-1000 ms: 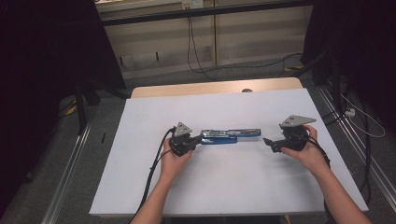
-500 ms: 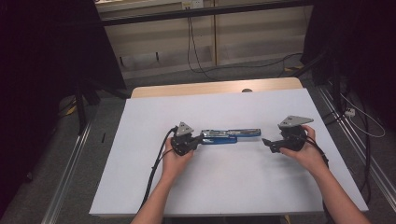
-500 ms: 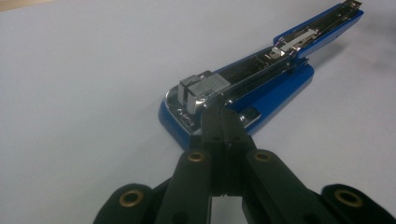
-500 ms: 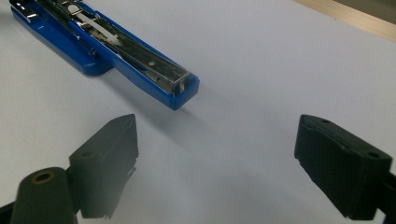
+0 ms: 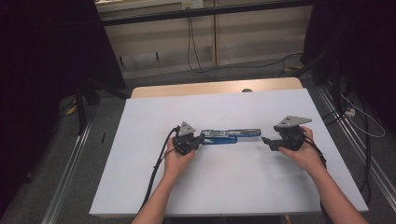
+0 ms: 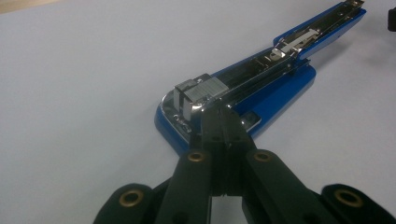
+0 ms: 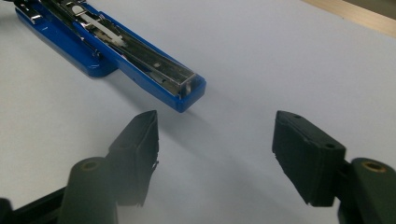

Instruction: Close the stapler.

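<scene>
- Count: one blue metal stapler (image 5: 229,136), swung fully open; two hand-held black grippers; one white-topped table (image 5: 224,186) with a strip of wooden edge at its far side.
- Stapler, long axis: in the high view it lies flat on the table, running straight from the left gripper (image 5: 198,139) towards the right gripper (image 5: 265,140), in line with both sets of jaws.
- Stapler, layout: its broad blue base (image 6: 275,93) with the silver anvil end sits at the left gripper's jaws; the open staple channel (image 7: 154,63) stretches away from them and ends in a blunt blue tip that points at the right gripper.
- Left gripper (image 6: 223,122): jaws together, their tips on the chrome near end of the stapler; in the left gripper view the body runs away from them up and to the right. Whether a thin part is pinched between the tips I cannot tell.
- Right gripper (image 7: 215,140): jaws apart with bare table between them, and they have just been closing. The stapler's tip lies just ahead of the jaws, nearer the left-hand one in the right gripper view, not touching either.
- Each gripper is held by one hand; the right hand (image 5: 306,154) rests on the table behind its gripper.
</scene>
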`<state>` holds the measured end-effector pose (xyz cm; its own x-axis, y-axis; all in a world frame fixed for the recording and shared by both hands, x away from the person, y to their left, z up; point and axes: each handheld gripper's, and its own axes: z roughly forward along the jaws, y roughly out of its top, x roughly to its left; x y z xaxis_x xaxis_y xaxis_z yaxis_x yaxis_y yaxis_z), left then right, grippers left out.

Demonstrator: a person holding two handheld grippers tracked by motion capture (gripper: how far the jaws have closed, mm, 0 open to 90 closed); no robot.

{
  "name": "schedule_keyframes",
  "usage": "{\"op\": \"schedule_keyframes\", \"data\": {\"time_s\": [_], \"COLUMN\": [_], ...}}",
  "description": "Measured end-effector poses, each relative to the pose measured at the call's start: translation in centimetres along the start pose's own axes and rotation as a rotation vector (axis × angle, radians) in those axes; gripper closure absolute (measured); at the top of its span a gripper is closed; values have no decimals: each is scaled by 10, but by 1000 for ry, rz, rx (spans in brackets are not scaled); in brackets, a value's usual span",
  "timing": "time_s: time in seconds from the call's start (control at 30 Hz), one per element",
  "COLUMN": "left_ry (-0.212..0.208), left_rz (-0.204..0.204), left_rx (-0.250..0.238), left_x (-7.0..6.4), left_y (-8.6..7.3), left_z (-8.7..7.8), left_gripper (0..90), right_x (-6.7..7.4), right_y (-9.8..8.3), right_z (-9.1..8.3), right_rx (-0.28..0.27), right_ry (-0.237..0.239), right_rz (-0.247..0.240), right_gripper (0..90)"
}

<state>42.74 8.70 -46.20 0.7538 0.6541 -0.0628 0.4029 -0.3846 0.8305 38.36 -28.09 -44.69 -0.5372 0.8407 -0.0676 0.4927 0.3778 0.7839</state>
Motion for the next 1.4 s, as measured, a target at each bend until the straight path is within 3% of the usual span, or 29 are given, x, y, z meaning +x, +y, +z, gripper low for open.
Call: {"op": "schedule_keyframes", "data": {"time_s": [0.33, 0.7, 0.9, 1.07, 1.4], "left_ry": [-5, -8, -7, -7, -2], "left_rz": [-11, -22, -23, -24, -22], "left_rx": [-13, -14, -16, -15, -11], "left_x": [1, 2, 2, 2, 1], "left_y": [-1, -1, -1, -1, 0], "left_z": [1, 2, 2, 2, 3], "left_gripper": [900, 900, 900, 900, 900], "right_x": [0, -1, 3, 6, 7], "right_y": [2, 2, 3, 3, 4], "right_z": [0, 1, 4, 8, 11], "right_rx": [14, 39, 50, 68, 72], "right_ry": [9, 30, 45, 69, 70], "right_rz": [-3, 15, 1, -1, -3], "right_gripper": [473, 762, 872, 900, 900]}}
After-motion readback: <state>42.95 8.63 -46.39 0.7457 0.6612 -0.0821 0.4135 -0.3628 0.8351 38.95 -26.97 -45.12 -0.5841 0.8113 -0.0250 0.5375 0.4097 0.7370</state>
